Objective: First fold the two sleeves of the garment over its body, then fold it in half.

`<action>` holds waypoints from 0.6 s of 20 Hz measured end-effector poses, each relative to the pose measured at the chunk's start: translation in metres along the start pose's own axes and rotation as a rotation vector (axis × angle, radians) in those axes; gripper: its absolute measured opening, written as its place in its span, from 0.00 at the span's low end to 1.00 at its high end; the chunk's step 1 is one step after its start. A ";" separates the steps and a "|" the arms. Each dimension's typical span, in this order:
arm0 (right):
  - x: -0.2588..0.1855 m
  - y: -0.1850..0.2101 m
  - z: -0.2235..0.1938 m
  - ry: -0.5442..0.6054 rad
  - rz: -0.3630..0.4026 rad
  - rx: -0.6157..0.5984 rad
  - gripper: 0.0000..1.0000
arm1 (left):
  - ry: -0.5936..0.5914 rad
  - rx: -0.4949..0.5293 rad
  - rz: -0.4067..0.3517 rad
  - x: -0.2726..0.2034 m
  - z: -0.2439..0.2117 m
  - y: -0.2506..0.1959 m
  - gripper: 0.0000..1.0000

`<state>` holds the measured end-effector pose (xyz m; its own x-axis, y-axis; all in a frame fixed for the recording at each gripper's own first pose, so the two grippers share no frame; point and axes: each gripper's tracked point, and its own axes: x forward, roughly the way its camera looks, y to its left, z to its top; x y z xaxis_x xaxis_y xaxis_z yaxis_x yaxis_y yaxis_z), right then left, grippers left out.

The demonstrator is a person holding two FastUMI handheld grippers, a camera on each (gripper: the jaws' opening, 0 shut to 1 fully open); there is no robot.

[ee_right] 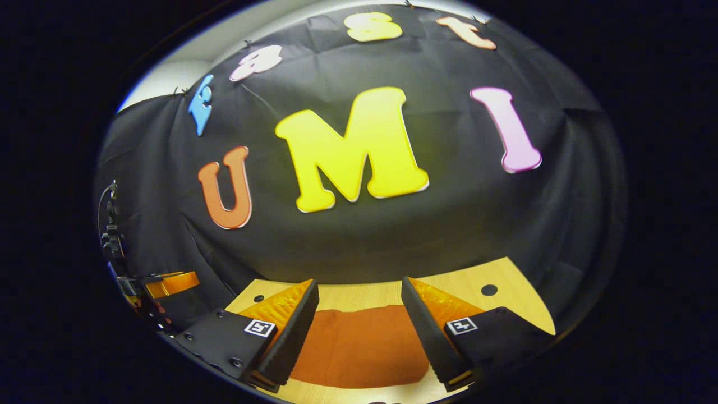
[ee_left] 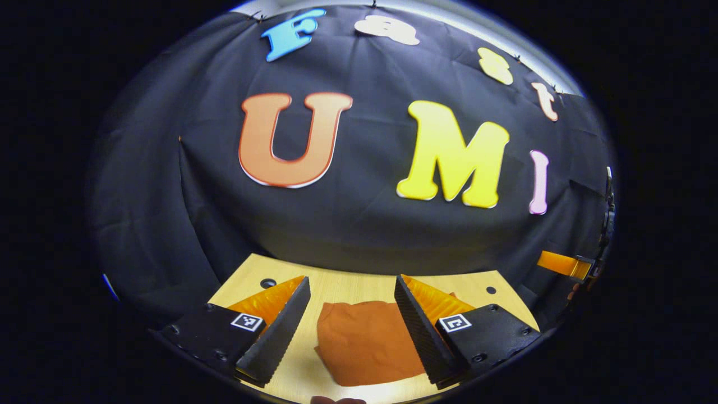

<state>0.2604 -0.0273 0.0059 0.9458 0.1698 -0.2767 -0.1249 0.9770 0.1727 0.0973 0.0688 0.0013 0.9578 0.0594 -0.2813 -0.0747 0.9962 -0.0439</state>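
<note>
- Two grippers are held above the near part of a light wooden desk (ee_left: 359, 283), both pointing toward the black cloth wall (ee_left: 348, 224) at the far side.
- Left gripper (ee_left: 351, 325): level, raised off the desk, jaws released and set wide apart, with nothing between them but the view down onto the cloth below. Each finger carries a small square marker on its housing.
- Right gripper (ee_right: 359, 331): in the same raised, level pose, jaws likewise released and wide apart, touching nothing.
- In the left gripper view an orange part of another gripper shows at the far right edge; in the right gripper view a matching orange part and dark rig show at the far left edge. Their jaws cannot be told from there.
- Garment (ee_left: 367, 342): rust-orange cloth lying flat on the desk as a compact, roughly rectangular bundle with rounded corners and soft creases; no sleeve sticks out from its outline. In the left gripper view it lies below and between the fingers, reaching under the right one. In the right gripper view (ee_right: 359, 348) it spans the gap between both fingers, its near edge a smooth curve.
- Desk: bare pale wood around the garment, with small dark round holes (ee_right: 489, 290) near its far corners.
</note>
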 end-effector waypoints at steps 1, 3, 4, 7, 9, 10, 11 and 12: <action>-0.027 0.011 0.002 -0.030 -0.013 -0.014 0.94 | -0.044 -0.001 -0.007 -0.030 0.009 -0.009 0.98; -0.084 0.034 -0.004 -0.076 -0.032 -0.043 0.94 | -0.141 0.014 0.010 -0.089 0.021 -0.021 0.97; -0.104 0.044 -0.007 -0.094 -0.033 -0.054 0.94 | -0.167 0.021 0.024 -0.111 0.019 -0.024 0.98; -0.162 0.055 -0.018 -0.133 -0.054 -0.094 0.94 | -0.221 0.054 0.050 -0.161 0.012 -0.034 0.98; -0.191 0.064 -0.029 -0.132 -0.050 -0.091 0.93 | -0.248 0.051 0.075 -0.188 0.005 -0.037 0.97; -0.203 0.065 -0.035 -0.128 -0.050 -0.080 0.93 | -0.258 0.037 0.081 -0.200 -0.001 -0.042 0.97; -0.214 0.068 -0.042 -0.122 -0.042 -0.067 0.94 | -0.263 0.026 0.077 -0.210 -0.008 -0.049 0.97; -0.223 0.068 -0.049 -0.117 -0.040 -0.058 0.94 | -0.265 0.023 0.073 -0.218 -0.016 -0.055 0.98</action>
<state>0.0261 0.0079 0.0331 0.9784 0.1175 -0.1700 -0.1001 0.9892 0.1074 -0.1116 0.0003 0.0497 0.9895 0.1429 -0.0218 -0.1432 0.9897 -0.0100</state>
